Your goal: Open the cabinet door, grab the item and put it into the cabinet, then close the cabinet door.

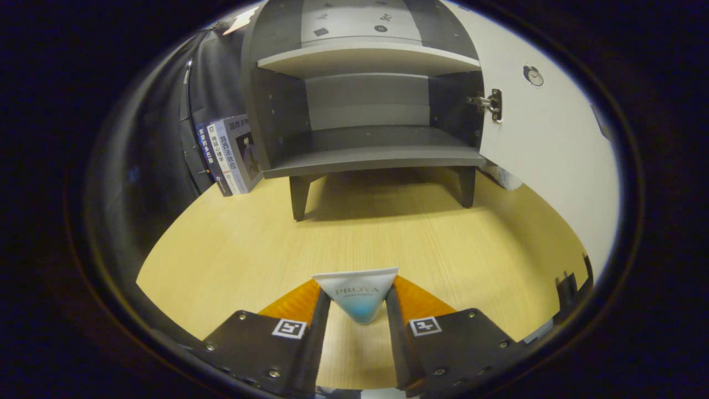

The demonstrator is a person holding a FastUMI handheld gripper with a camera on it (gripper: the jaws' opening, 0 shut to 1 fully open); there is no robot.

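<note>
A small white tube with a blue lower end point(355, 293) stands between my two fingers, and my gripper point(355, 302) is shut on it, just above the wooden tabletop point(388, 238). Beyond the fingers stands the grey cabinet point(365, 111) on short legs, with two shelves inside. Its white door point(548, 144) is swung wide open to the right, held by a metal hinge point(490, 103). The lower shelf point(371, 152) is bare.
A few books point(230, 152) lean upright against the cabinet's left side. A dark object point(570, 288) sits at the table's right edge, past the open door. Open tabletop stretches between the fingers and the cabinet legs.
</note>
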